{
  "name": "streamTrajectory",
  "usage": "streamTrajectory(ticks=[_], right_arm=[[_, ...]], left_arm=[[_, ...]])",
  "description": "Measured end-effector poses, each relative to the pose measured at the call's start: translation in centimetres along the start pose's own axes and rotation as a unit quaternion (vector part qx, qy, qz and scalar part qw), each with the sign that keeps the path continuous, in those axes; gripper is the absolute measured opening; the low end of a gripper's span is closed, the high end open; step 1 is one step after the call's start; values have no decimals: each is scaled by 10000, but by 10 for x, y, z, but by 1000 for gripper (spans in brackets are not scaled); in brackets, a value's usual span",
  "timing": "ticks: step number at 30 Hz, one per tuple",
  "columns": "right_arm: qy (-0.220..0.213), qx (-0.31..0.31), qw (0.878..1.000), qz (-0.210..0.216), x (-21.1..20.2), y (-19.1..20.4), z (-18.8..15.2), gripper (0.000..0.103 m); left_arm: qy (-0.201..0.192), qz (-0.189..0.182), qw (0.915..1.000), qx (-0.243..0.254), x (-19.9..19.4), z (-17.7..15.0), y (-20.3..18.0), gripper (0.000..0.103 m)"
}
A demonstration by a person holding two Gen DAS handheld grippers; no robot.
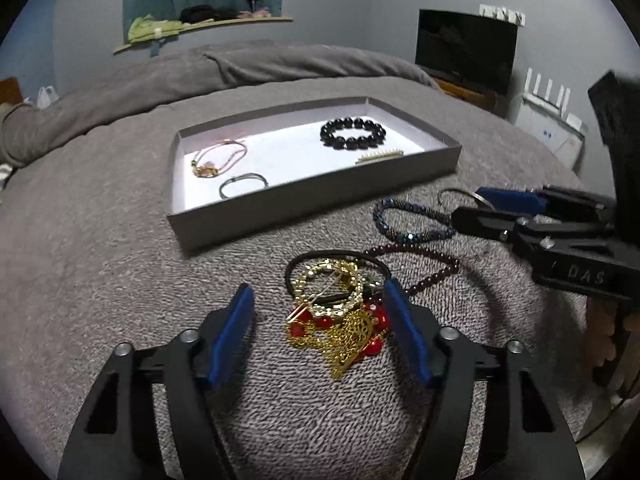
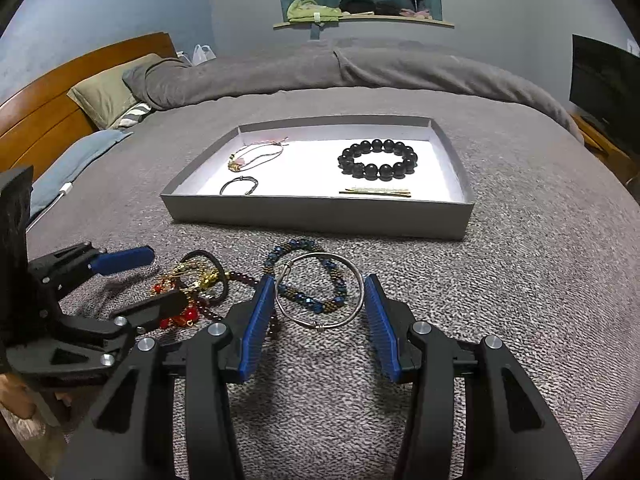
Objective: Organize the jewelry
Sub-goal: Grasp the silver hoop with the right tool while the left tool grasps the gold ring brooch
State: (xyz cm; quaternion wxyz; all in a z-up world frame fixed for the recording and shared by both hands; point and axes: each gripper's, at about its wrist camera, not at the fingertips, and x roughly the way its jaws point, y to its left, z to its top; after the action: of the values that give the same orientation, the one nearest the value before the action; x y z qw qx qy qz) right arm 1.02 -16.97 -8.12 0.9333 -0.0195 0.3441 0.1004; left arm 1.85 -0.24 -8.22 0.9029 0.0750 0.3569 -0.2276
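Bangle betw. right tongs (gripped)

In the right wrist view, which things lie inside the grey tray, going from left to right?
In the tray: thin grey cord bracelet, pink cord bracelet, gold hair pins, black bead bracelet.

The tangled heap of gold chain and red beads is partly hidden behind the left gripper's black finger. The thin silver wire bangle is mostly covered by the right gripper in the left wrist view.
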Motion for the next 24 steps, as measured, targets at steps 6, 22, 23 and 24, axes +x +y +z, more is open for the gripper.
streamTrajectory(ticks=[6,22,23,24], right_arm=[[-24,21,10000,10,-4,-3,0,47],[-22,-15,10000,-5,-4,0,-2,47],[-20,-23,10000,-13,-4,0,-2,47],[-19,-28,10000,-18,-4,0,-2,47]], left_arm=[[84,-100,9998,-132,5,0,4,47],[78,-60,10000,4,2,-2,-1,39],[59,-48,10000,33,1,-2,-1,39],[49,-33,10000,51,0,-2,-1,39]])
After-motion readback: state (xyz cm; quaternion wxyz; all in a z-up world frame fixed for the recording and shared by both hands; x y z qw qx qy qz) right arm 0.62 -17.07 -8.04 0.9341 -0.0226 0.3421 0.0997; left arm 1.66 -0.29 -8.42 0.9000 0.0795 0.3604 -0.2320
